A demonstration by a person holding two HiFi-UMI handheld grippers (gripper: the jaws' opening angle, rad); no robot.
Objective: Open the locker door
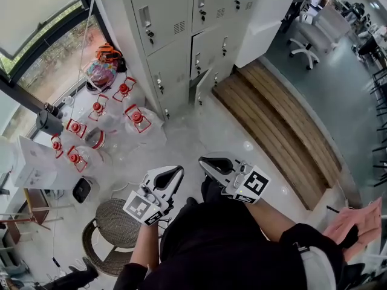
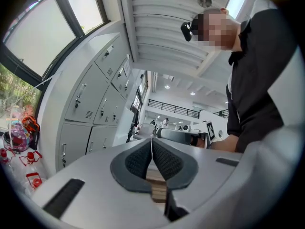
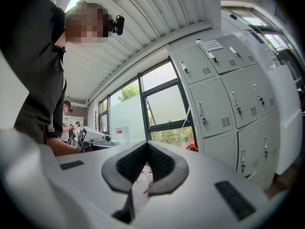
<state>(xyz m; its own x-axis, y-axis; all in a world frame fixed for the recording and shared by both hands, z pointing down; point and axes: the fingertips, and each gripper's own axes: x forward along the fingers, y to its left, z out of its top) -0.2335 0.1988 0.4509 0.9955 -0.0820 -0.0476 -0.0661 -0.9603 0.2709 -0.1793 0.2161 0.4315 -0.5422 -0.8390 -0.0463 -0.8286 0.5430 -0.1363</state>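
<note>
Low in the frame, the left gripper [image 1: 173,175] and right gripper [image 1: 210,162] are both closed and empty, well apart from the locker door [image 1: 163,11] at top centre, so it seems best to part one's jaws before hooking the handle [image 1: 146,19].

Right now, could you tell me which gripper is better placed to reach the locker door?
Probably the right gripper: it and the left gripper are both shut, empty and well short of the lockers, but its tips lie slightly nearer them.
</note>
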